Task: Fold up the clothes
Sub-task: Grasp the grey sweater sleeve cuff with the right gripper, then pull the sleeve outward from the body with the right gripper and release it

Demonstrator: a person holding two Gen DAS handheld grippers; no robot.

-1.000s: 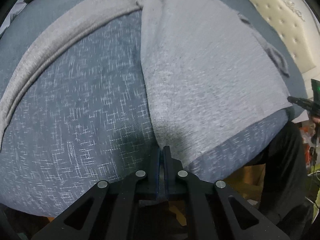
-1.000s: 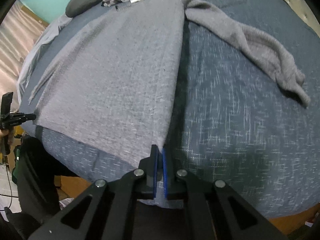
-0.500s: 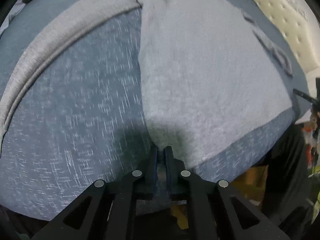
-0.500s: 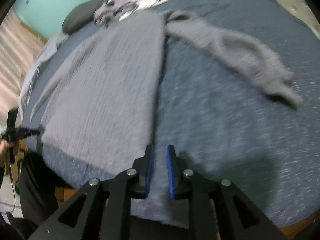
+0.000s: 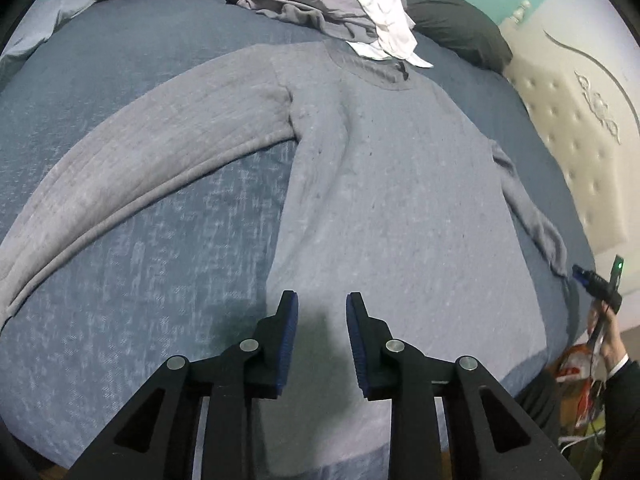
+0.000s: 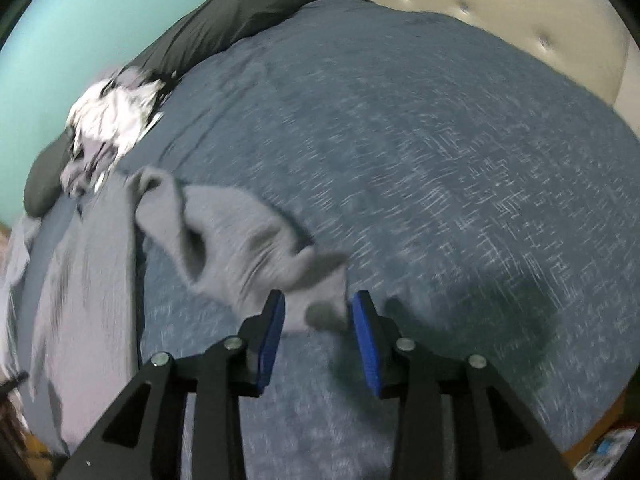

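A bed with a blue-grey cover (image 5: 132, 280) fills both views, a cream tufted headboard (image 5: 576, 148) at about two o'clock in the left view and a teal wall behind. The grey sweater (image 5: 392, 200) lies flat on the cover, neck toward twelve o'clock and hem toward six, its body smoothed out. One sleeve (image 5: 140, 168) sweeps out toward nine o'clock, spread long and flat; the other sleeve (image 6: 240, 240) shows in the blurred right view, bunched and wrinkled, its cuff end at six o'clock. The left gripper (image 5: 322, 304) hangs over the hem with its jaws opening, nothing pinched between the blue pads. The right gripper (image 6: 318, 304) has its jaws opening too, and the cuff sits in the gap between them; the pads do not appear to press it. At twelve o'clock past the collar a heap of unfolded clothes (image 5: 340, 4) rests against dark pillows (image 5: 452, 24). By the look of things the sweater is only laid out: neither sleeve is folded in, the body is not doubled over, and the heap waits after it, so most of the work remains.
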